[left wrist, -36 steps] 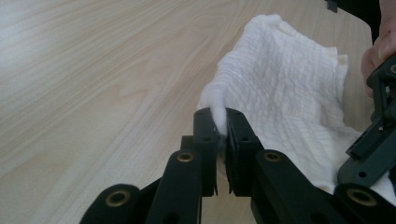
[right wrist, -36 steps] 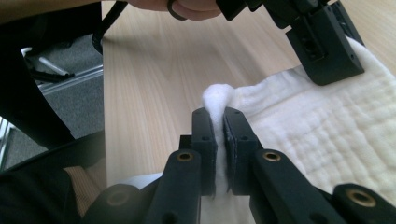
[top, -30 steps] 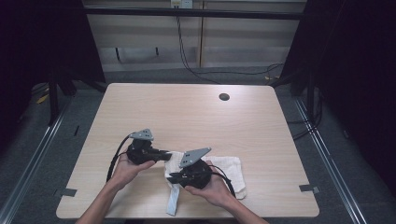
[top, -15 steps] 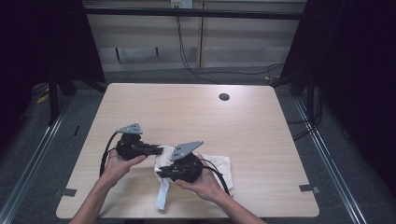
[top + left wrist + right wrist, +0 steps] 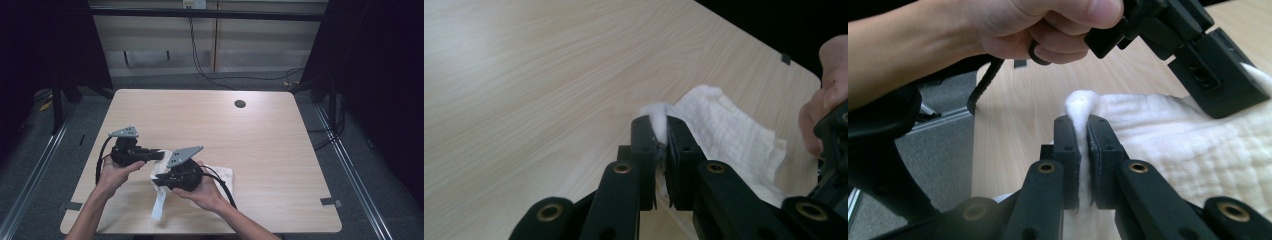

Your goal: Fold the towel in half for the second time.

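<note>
Two grippers pinch one white cloth near the front of the table.

The left gripper (image 5: 659, 145) and right gripper (image 5: 1083, 137) are each closed tight on a bit of the cloth (image 5: 220, 176), probably so it can be lifted and spread or folded. The cloth is soft, fluffy and crumpled, partly resting on the table (image 5: 260, 135), one end hanging down.
</note>
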`<state>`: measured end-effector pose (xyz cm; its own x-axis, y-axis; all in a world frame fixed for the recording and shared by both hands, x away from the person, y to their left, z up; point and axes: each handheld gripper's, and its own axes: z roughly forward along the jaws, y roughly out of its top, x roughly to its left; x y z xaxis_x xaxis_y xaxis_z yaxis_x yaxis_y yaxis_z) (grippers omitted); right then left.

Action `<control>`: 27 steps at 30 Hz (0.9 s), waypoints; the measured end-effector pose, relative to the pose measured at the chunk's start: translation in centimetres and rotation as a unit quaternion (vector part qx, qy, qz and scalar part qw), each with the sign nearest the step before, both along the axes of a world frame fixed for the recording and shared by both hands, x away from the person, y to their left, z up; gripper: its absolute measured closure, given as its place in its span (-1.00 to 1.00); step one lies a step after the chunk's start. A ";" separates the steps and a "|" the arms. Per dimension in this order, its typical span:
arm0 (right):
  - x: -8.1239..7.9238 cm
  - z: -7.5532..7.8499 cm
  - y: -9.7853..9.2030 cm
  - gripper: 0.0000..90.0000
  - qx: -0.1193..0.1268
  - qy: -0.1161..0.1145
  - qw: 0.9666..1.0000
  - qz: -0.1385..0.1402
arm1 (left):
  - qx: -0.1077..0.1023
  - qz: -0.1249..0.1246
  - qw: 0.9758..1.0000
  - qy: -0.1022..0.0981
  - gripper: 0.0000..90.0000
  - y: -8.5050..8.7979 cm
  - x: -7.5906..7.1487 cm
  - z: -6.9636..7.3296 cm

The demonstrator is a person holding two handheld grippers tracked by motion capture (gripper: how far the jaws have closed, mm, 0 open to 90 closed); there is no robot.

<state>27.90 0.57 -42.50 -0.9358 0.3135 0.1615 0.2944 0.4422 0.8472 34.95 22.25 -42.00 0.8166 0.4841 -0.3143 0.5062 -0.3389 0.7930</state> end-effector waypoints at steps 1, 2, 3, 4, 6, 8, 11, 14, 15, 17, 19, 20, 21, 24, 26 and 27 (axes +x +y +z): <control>0.0 0.1 0.1 0.88 0.000 -0.002 1.000 0.000 | 0.000 0.003 1.000 -0.002 0.88 0.0 0.0 0.2; 0.0 0.3 0.1 0.88 0.002 -0.004 1.000 -0.002 | 0.002 0.001 1.000 -0.004 0.88 0.0 0.0 0.4; 0.0 0.4 0.1 0.88 0.006 -0.005 1.000 -0.002 | 0.005 0.002 1.000 -0.006 0.88 -0.1 0.0 0.4; 0.0 0.6 0.0 0.88 0.009 -0.005 1.000 -0.003 | 0.003 0.000 1.000 -0.004 0.88 -0.2 0.0 0.4; -0.2 0.7 -0.3 0.88 0.012 -0.007 1.000 -0.008 | 0.004 -0.003 1.000 -0.002 0.88 -0.7 0.1 0.1; -0.3 0.6 -0.8 0.88 0.013 -0.007 1.000 -0.014 | 0.006 -0.007 1.000 0.003 0.88 -1.2 0.1 -0.1; -0.6 0.3 -1.6 0.88 0.013 -0.003 1.000 -0.022 | 0.010 -0.015 1.000 0.003 0.88 -2.3 0.1 -0.2; -1.0 0.2 -2.4 0.88 0.011 -0.006 0.999 -0.030 | 0.011 -0.025 1.000 0.004 0.88 -3.4 0.1 -0.1; -1.1 0.3 -2.8 0.88 0.012 -0.005 0.999 -0.033 | 0.010 -0.027 1.000 0.004 0.88 -3.7 0.1 -0.1; -1.3 0.4 -3.5 0.88 0.011 -0.009 0.999 -0.039 | 0.012 -0.033 0.999 0.003 0.88 -4.5 0.2 -0.1; -1.5 0.5 -4.3 0.88 0.011 -0.008 0.999 -0.042 | 0.017 -0.040 0.999 0.003 0.88 -5.3 0.1 -0.2; -1.6 0.6 -4.6 0.88 0.010 -0.007 0.999 -0.044 | 0.018 -0.041 0.999 0.003 0.87 -5.7 0.1 -0.2; -1.7 0.7 -5.0 0.88 0.009 -0.007 0.999 -0.047 | 0.020 -0.045 0.999 0.002 0.88 -6.1 0.1 -0.2; -2.1 0.8 -5.9 0.88 0.003 -0.010 0.998 -0.056 | 0.025 -0.055 0.998 0.002 0.87 -7.4 0.1 -0.3; -2.3 0.7 -6.5 0.88 -0.001 -0.010 0.998 -0.061 | 0.025 -0.057 0.998 0.004 0.87 -8.3 0.1 -0.5; -2.4 0.7 -6.9 0.88 -0.003 -0.012 0.998 -0.065 | 0.026 -0.060 0.998 0.004 0.87 -8.7 0.1 -0.6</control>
